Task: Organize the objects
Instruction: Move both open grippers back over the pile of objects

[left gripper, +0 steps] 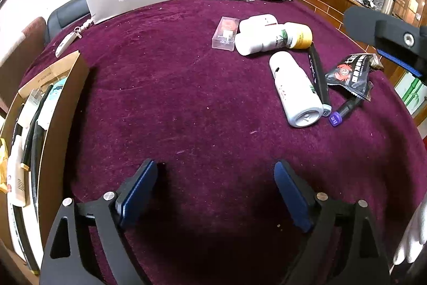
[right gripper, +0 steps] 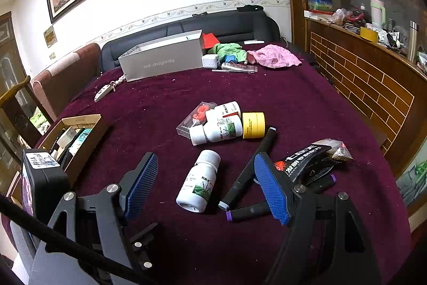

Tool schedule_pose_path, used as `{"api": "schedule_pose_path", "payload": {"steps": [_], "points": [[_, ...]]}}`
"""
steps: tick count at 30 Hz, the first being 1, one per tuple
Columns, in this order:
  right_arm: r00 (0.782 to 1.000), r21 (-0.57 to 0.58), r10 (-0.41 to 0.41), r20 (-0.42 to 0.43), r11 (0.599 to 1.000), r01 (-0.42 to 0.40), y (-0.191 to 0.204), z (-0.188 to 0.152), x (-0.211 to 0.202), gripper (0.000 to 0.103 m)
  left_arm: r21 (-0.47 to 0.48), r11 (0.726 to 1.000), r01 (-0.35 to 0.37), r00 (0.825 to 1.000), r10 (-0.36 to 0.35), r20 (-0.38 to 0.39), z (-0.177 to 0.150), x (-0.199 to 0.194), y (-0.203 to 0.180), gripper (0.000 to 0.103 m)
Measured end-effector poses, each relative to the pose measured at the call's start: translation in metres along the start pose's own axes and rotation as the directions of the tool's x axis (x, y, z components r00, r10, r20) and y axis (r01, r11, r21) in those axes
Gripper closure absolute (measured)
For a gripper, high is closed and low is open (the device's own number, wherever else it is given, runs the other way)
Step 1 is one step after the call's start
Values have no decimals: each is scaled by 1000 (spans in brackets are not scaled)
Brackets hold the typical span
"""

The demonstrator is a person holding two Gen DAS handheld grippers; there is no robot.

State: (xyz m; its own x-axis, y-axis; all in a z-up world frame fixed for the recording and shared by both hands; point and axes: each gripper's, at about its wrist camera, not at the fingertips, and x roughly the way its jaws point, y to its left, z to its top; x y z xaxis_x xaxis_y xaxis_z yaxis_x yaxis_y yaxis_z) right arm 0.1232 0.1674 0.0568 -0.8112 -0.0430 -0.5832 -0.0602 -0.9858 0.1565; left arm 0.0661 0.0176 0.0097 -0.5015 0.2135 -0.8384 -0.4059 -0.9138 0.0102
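Nearest my left camera is the left gripper, its blue-padded jaws spread wide with nothing between them, only the bare maroon tablecloth below. I see the cardboard box at the left edge of this view, already holding several items: a white tube, dark pen-like pieces and a teal packet. On my right camera, the right gripper also stands with its jaws apart and grips nothing; a white bottle lies on its side on the cloth in the gap between the fingers, untouched as far as I can tell. Just beside that bottle lies a black marker, running diagonally, and a purple-capped marker rests near the right finger. A black snack packet lies partly behind that finger, over the purple-capped marker. Farther out, a cluster sits together at the cloth's centre: two more white bottles, a yellow jar touching them, and a clear case with a red item inside. At the far edge I see a grey box printed with lettering, a green cloth, a pink cloth and a white key fob on a cord. The remaining loose objects all lie well apart from the cardboard box.
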Motion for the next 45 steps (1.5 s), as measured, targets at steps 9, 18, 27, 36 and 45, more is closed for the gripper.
{"api": "schedule_pose_path", "payload": {"steps": [9,18,27,36,45], "points": [[999,4,-23,28,1000,23,-6,3,-7,28,3,1000,0,1000,0,-3,0,1,-1,13],[999,10,-40,27,999,40,-15,3,-9,28,23,1000,12,1000,-11,-21,1,6,-6,2],[992,122,-118,54,986,110,-71,17,-25,28,19,1000,-5,1000,6,-26,1,6,-7,1],[981,209,-192,18,960,184,-116,15,-41,28,-65,992,112,993,-110,34,41,-7,-3,5],[980,167,-199,4,966,196,-102,12,-38,28,-7,998,56,998,-56,23,77,32,-29,7]]}}
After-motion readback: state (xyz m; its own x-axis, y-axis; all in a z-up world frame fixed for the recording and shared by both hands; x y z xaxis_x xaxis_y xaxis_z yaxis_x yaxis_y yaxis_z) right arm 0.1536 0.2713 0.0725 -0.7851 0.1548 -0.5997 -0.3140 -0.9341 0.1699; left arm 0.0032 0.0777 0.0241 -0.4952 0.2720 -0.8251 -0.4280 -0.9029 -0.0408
